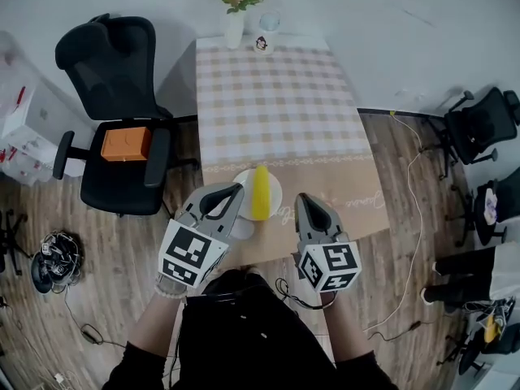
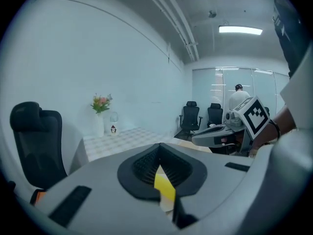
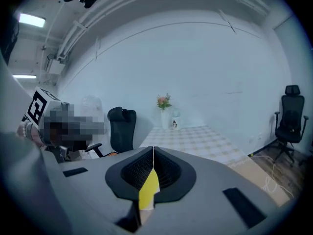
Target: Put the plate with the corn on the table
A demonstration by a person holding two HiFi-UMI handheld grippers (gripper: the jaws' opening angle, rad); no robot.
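Observation:
A yellow corn cob [image 1: 260, 192] lies on a small white plate [image 1: 274, 187] at the near end of the checked table [image 1: 276, 96]. My left gripper [image 1: 239, 188] is shut, and its tip overlaps the plate's left rim in the head view. The right gripper [image 1: 302, 197] is also shut, a little to the right of the plate and apart from it. In the left gripper view the jaws meet at the left gripper's [image 2: 159, 146] tip, with the corn [image 2: 164, 187] showing through the gap below. The right gripper view shows the right gripper [image 3: 153, 150] the same way, corn [image 3: 148, 187] below.
A vase of flowers [image 1: 236, 10] and a small jar [image 1: 262, 43] stand at the table's far end. A black office chair [image 1: 122, 80] with an orange box [image 1: 124, 144] stands left of the table. More chairs [image 1: 479, 124] and floor cables [image 1: 406, 218] are on the right.

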